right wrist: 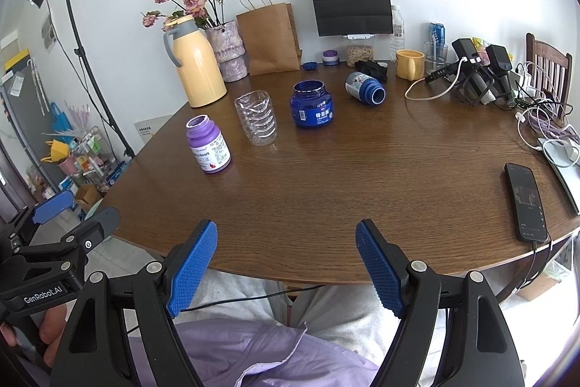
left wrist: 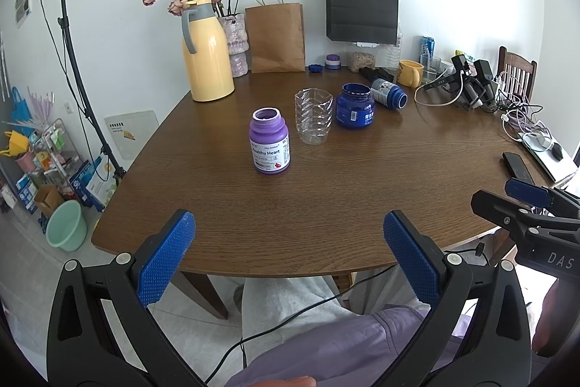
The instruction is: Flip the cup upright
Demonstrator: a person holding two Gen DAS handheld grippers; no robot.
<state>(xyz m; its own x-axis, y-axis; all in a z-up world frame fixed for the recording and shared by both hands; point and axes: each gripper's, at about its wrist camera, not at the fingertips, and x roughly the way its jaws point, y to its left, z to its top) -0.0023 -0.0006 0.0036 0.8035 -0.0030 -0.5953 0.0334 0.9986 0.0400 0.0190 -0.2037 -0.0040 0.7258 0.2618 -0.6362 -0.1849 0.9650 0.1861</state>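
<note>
A clear ribbed plastic cup (left wrist: 313,116) (right wrist: 256,118) stands upright, mouth up, mid-table. An open purple bottle (left wrist: 270,142) (right wrist: 208,145) stands to its left and an open dark blue jar (left wrist: 355,106) (right wrist: 311,104) to its right. Behind the jar a smaller blue bottle (left wrist: 389,92) (right wrist: 364,87) lies on its side, mouth toward the near right. My left gripper (left wrist: 289,223) and right gripper (right wrist: 286,231) are both open and empty, held at the table's near edge above a person's lap, well short of all the containers.
The brown wooden table (left wrist: 290,198) carries a yellow thermos jug (left wrist: 206,53), a flower vase and paper bags at the back, a yellow mug (right wrist: 409,63), and chargers with tangled cables at the right. A black phone (right wrist: 525,202) lies near the right front edge.
</note>
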